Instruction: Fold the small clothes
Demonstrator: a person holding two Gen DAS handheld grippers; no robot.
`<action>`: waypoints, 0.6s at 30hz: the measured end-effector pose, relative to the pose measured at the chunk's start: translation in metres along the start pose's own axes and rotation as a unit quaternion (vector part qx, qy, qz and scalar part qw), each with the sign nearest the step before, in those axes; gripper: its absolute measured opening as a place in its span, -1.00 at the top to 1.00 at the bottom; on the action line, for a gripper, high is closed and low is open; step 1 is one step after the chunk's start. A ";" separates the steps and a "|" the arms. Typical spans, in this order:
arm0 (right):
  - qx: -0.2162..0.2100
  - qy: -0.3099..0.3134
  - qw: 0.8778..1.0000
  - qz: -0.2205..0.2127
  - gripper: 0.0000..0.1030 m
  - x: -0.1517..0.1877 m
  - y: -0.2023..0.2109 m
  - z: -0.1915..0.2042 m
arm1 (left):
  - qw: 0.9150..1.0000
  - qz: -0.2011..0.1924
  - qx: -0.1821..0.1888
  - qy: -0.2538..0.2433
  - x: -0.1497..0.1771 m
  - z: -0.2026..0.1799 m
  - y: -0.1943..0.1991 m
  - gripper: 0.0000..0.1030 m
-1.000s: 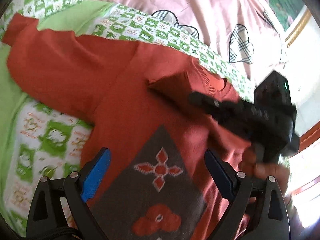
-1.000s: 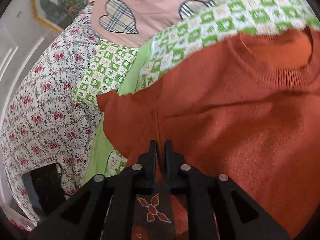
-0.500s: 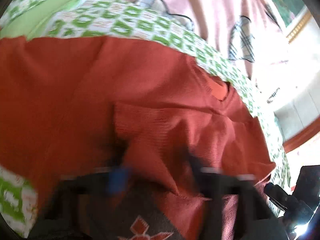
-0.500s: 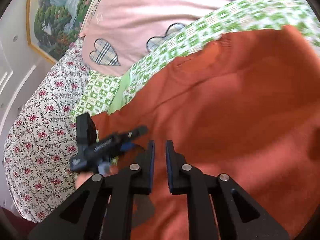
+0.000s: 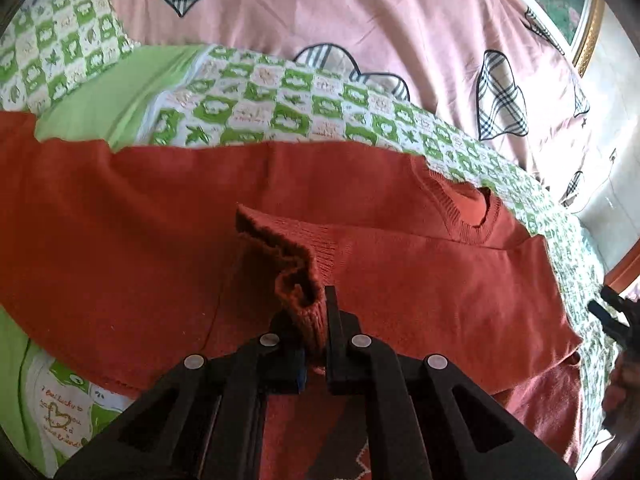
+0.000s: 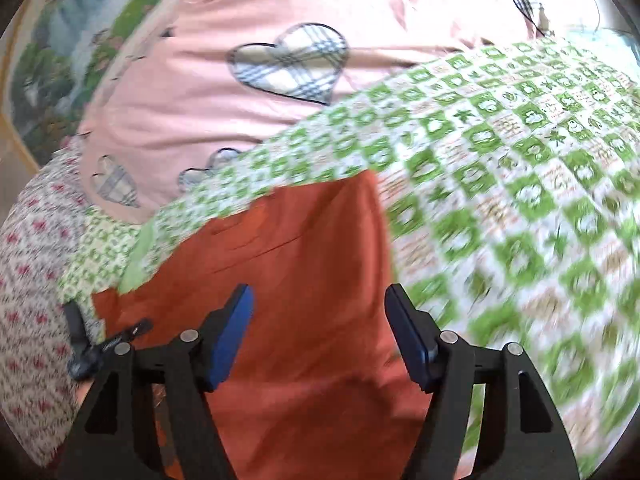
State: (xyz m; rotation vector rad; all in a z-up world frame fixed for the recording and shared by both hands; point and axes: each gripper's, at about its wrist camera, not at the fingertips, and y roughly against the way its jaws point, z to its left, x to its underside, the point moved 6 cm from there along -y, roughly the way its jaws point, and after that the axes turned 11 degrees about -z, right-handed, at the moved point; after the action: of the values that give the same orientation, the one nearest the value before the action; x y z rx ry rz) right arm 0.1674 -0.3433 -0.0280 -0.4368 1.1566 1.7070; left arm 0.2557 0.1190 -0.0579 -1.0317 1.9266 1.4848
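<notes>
A rust-red knit sweater (image 5: pixel 420 280) lies spread on the bed, neckline (image 5: pixel 472 216) at the right, one sleeve folded across the chest. My left gripper (image 5: pixel 316 320) is shut on the ribbed cuff (image 5: pixel 296 280) of that sleeve, which bunches up between the jaws. My right gripper (image 6: pixel 320 332) is open and empty, its jaws spread over the sweater (image 6: pixel 304 288) near its right edge. The right gripper also shows at the far right of the left wrist view (image 5: pixel 612 312).
A green-and-white checked bedsheet (image 6: pixel 520 184) covers the bed. A pink quilt with plaid hearts (image 5: pixel 360 20) lies behind the sweater. A floral cover (image 6: pixel 28 280) is at the left. A framed picture (image 6: pixel 60 60) hangs on the wall.
My left gripper has closed on the sleeve cuff after being open a second ago. My right gripper has let go, opened wide and swung to the right.
</notes>
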 end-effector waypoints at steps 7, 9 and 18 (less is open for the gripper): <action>0.031 0.041 0.993 0.103 -0.32 0.011 -0.082 -0.019 | 1.000 0.012 0.001 -0.014 0.006 -0.001 -0.001 0.92; 0.035 0.062 0.991 0.109 0.26 0.018 -0.094 -0.019 | 1.000 0.015 0.000 -0.014 0.008 -0.002 -0.002 0.92; 0.058 0.115 0.990 0.053 0.83 -0.011 -0.073 -0.027 | 0.998 0.006 -0.002 -0.063 0.009 -0.041 -0.017 0.92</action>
State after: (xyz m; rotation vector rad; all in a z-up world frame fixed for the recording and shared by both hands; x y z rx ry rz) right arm 0.2299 -0.3678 -0.0687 -0.5173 1.4613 1.7009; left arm 0.2669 0.0750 -0.0634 -0.9080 1.8453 1.5231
